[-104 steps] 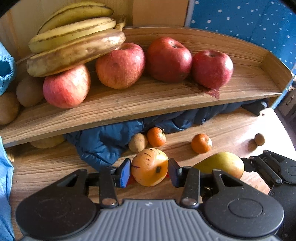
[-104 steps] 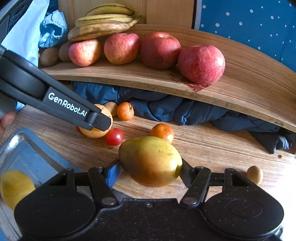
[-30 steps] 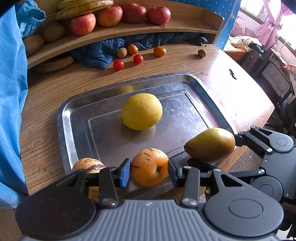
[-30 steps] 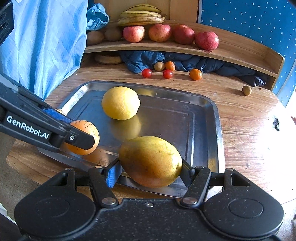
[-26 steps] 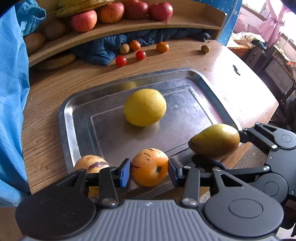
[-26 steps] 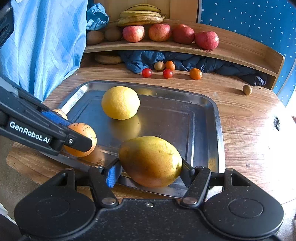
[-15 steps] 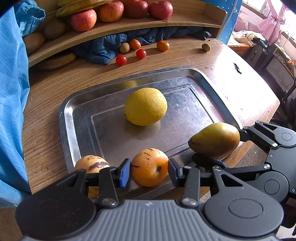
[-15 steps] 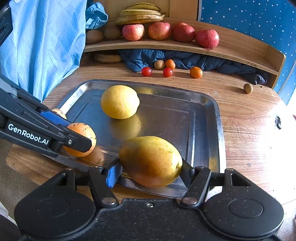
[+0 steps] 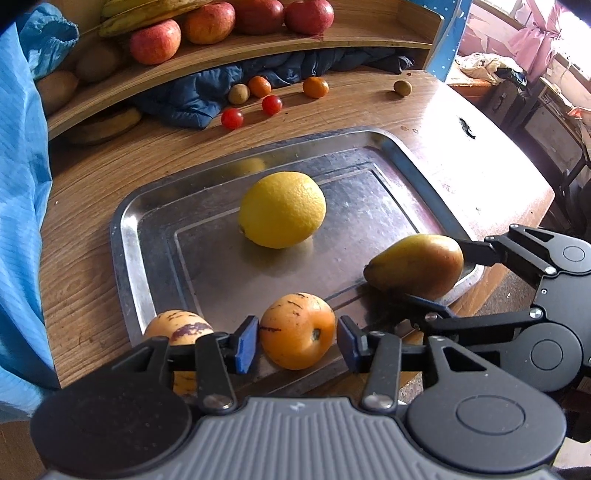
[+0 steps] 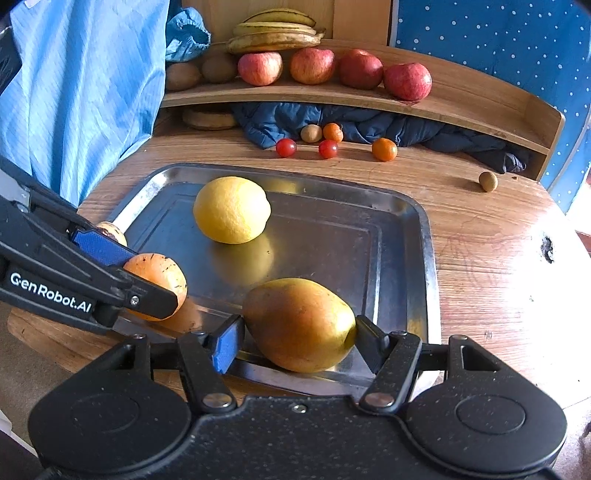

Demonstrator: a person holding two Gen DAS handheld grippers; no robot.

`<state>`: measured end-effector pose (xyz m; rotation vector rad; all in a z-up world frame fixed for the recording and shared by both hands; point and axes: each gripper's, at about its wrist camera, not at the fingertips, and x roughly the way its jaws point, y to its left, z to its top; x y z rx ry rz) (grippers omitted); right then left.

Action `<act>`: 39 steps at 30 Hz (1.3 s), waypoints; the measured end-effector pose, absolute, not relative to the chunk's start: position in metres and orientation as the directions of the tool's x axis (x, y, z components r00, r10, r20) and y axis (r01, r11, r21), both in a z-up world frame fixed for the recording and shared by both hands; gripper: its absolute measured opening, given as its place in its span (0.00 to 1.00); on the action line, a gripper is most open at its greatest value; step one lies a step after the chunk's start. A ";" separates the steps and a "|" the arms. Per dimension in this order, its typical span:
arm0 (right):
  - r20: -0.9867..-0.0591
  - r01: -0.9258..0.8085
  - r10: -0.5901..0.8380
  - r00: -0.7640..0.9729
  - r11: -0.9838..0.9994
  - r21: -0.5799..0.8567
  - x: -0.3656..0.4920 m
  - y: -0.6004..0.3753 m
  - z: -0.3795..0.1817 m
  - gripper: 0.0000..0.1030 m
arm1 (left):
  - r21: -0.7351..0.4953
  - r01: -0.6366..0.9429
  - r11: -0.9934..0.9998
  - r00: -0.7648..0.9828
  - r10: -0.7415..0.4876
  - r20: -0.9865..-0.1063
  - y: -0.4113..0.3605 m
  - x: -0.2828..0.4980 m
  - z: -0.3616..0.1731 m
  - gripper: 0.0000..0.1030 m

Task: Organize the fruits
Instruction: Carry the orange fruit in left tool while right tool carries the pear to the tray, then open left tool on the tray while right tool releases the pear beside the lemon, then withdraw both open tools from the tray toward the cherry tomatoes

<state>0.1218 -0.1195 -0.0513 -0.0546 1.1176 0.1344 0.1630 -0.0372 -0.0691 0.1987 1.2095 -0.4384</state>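
A steel tray (image 9: 125, 236) (image 10: 424, 236) lies on the wooden table with a big yellow citrus (image 9: 282, 208) (image 10: 231, 208) near its middle. My left gripper (image 9: 297, 338) holds a speckled orange fruit (image 9: 297, 330) (image 10: 159, 280) at the tray's near edge; its pads now look slightly apart from the fruit. My right gripper (image 10: 299, 339) has its jaws around a yellow-green mango (image 10: 299, 323) (image 9: 415, 266) that rests on the tray's near right part; a gap shows at the left pad. A striped yellow fruit (image 9: 177, 326) lies at the near left rim.
A wooden shelf (image 10: 480, 107) at the back carries apples (image 10: 406, 81), bananas (image 10: 273, 33) and kiwis. Below it are a dark blue cloth (image 10: 388, 125), cherry tomatoes (image 10: 286, 147), small oranges (image 10: 384, 148) and a brown nut (image 10: 487, 181). Blue fabric (image 10: 74, 92) hangs at the left.
Both grippers have lowered a little toward the tray. The mango now rests on the tray and the right jaws have loosened. The left pads have also eased off the orange fruit.
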 end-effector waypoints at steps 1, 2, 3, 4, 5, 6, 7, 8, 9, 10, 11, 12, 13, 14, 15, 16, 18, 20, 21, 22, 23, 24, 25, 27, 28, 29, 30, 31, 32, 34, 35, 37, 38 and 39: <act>-0.899 -0.135 0.079 0.431 0.991 0.022 0.122 -0.119 -0.051 0.66 | -0.085 0.431 0.898 0.282 -0.224 -0.933 -0.037 0.163 -0.068 0.52; -0.899 -0.135 0.077 0.431 0.991 0.020 0.121 -0.118 -0.050 0.67 | -0.087 0.435 0.896 0.281 -0.227 -0.932 -0.037 0.162 -0.067 0.54; -0.899 -0.136 0.076 0.431 0.991 0.019 0.120 -0.118 -0.048 0.70 | -0.089 0.438 0.894 0.281 -0.230 -0.932 -0.036 0.162 -0.066 0.57; -0.898 -0.137 0.076 0.434 0.990 0.017 0.119 -0.117 -0.046 0.71 | -0.090 0.444 0.892 0.281 -0.234 -0.931 -0.036 0.161 -0.064 0.60; -0.897 -0.138 0.074 0.436 0.990 0.015 0.118 -0.117 -0.045 0.74 | -0.091 0.451 0.888 0.282 -0.239 -0.929 -0.035 0.160 -0.062 0.62; -0.896 -0.140 0.073 0.439 0.990 0.012 0.116 -0.116 -0.043 0.76 | -0.095 0.465 0.880 0.282 -0.249 -0.927 -0.034 0.158 -0.060 0.66; -0.895 -0.142 0.073 0.440 0.990 0.010 0.115 -0.116 -0.041 0.77 | -0.099 0.475 0.874 0.283 -0.258 -0.924 -0.034 0.156 -0.058 0.70; -0.896 -0.143 0.070 0.439 0.990 0.007 0.113 -0.116 -0.040 0.79 | -0.102 0.490 0.866 0.285 -0.270 -0.920 -0.033 0.153 -0.056 0.72; -0.896 -0.143 0.067 0.439 0.990 0.004 0.112 -0.115 -0.038 0.80 | -0.101 0.501 0.859 0.287 -0.276 -0.917 -0.033 0.151 -0.054 0.75; -0.896 -0.142 0.064 0.439 0.990 0.001 0.111 -0.115 -0.037 0.81 | -0.099 0.511 0.854 0.290 -0.280 -0.915 -0.032 0.148 -0.052 0.78; -0.897 -0.140 0.061 0.438 0.990 -0.001 0.110 -0.115 -0.036 0.83 | -0.096 0.522 0.848 0.294 -0.284 -0.913 -0.031 0.145 -0.050 0.78; -0.897 -0.137 0.057 0.438 0.991 -0.004 0.109 -0.115 -0.035 0.85 | -0.094 0.527 0.844 0.295 -0.286 -0.912 -0.030 0.143 -0.048 0.79; -0.897 -0.132 0.051 0.438 0.991 -0.008 0.107 -0.115 -0.033 0.86 | -0.093 0.532 0.842 0.295 -0.287 -0.911 -0.029 0.141 -0.047 0.80; -0.898 -0.128 0.045 0.438 0.992 -0.013 0.105 -0.115 -0.031 0.87 | -0.090 0.535 0.840 0.295 -0.286 -0.912 -0.027 0.139 -0.046 0.80; -0.898 -0.125 0.041 0.439 0.992 -0.016 0.104 -0.115 -0.029 0.89 | -0.086 0.536 0.840 0.295 -0.282 -0.913 -0.024 0.136 -0.045 0.81; -0.898 -0.122 0.036 0.438 0.992 -0.019 0.102 -0.115 -0.027 0.90 | -0.082 0.537 0.840 0.295 -0.278 -0.914 -0.022 0.135 -0.043 0.82; -0.901 -0.114 0.025 0.433 0.993 -0.027 0.098 -0.115 -0.024 0.94 | -0.072 0.538 0.840 0.294 -0.267 -0.918 -0.016 0.131 -0.040 0.85; -0.905 -0.106 0.019 0.424 0.994 -0.029 0.094 -0.114 -0.020 0.96 | -0.066 0.539 0.840 0.289 -0.258 -0.922 -0.007 0.127 -0.038 0.88; -0.909 -0.102 0.020 0.417 0.994 -0.025 0.092 -0.114 -0.019 0.96 | -0.064 0.539 0.840 0.284 -0.253 -0.925 -0.004 0.126 -0.037 0.90; -0.912 -0.099 0.020 0.409 0.995 -0.022 0.090 -0.113 -0.018 0.97 | -0.066 0.538 0.840 0.277 -0.250 -0.928 0.000 0.124 -0.037 0.92; -0.916 -0.096 0.019 0.402 0.995 -0.021 0.089 -0.113 -0.017 0.97 | -0.068 0.536 0.841 0.266 -0.245 -0.932 0.005 0.122 -0.037 0.92; -0.920 -0.096 0.017 0.392 0.995 -0.022 0.087 -0.112 -0.017 0.97 | -0.069 0.536 0.841 0.258 -0.241 -0.936 0.008 0.121 -0.037 0.93; -0.924 -0.095 0.012 0.383 0.995 -0.027 0.086 -0.111 -0.017 0.97 | -0.066 0.535 0.843 0.252 -0.234 -0.939 0.011 0.119 -0.038 0.94; -0.934 -0.097 -0.005 0.358 0.994 -0.042 0.085 -0.108 -0.018 0.98 | -0.042 0.522 0.852 0.243 -0.196 -0.950 0.017 0.118 -0.040 0.95; -0.939 -0.099 -0.014 0.343 0.994 -0.051 0.085 -0.107 -0.019 0.98 | -0.024 0.512 0.858 0.237 -0.168 -0.957 0.020 0.118 -0.042 0.95; -0.944 -0.099 -0.023 0.330 0.993 -0.059 0.086 -0.107 -0.019 0.98 | -0.006 0.501 0.866 0.233 -0.141 -0.962 0.023 0.119 -0.044 0.95; -0.947 -0.099 -0.033 0.319 0.993 -0.068 0.086 -0.107 -0.021 0.98 | 0.009 0.488 0.873 0.228 -0.118 -0.966 0.026 0.119 -0.046 0.95; -0.950 -0.096 -0.044 0.310 0.992 -0.077 0.086 -0.106 -0.021 0.98 | 0.016 0.476 0.879 0.224 -0.104 -0.969 0.029 0.120 -0.048 0.95; -0.951 -0.092 -0.053 0.304 0.992 -0.085 0.087 -0.107 -0.022 0.98 | 0.019 0.459 0.888 0.217 -0.091 -0.972 0.033 0.121 -0.049 0.95; -0.954 -0.080 -0.072 0.292 0.992 -0.099 0.088 -0.108 -0.023 0.98 | 0.020 0.434 0.900 0.209 -0.079 -0.975 0.039 0.124 -0.051 0.95; -0.955 -0.074 -0.082 0.286 0.991 -0.108 0.089 -0.109 -0.023 0.98 | 0.023 0.425 0.905 0.210 -0.074 -0.975 0.042 0.124 -0.051 0.95; -0.955 -0.065 -0.100 0.281 0.990 -0.123 0.090 -0.112 -0.022 0.98 | 0.037 0.413 0.910 0.217 -0.059 -0.974 0.044 0.127 -0.050 0.95; -0.955 -0.061 -0.104 0.278 0.990 -0.126 0.092 -0.113 -0.022 0.98 | 0.043 0.410 0.911 0.222 -0.054 -0.974 0.044 0.129 -0.049 0.95; -0.955 -0.057 -0.108 0.275 0.990 -0.128 0.093 -0.114 -0.022 0.99 | 0.051 0.407 0.912 0.227 -0.047 -0.973 0.044 0.130 -0.048 0.95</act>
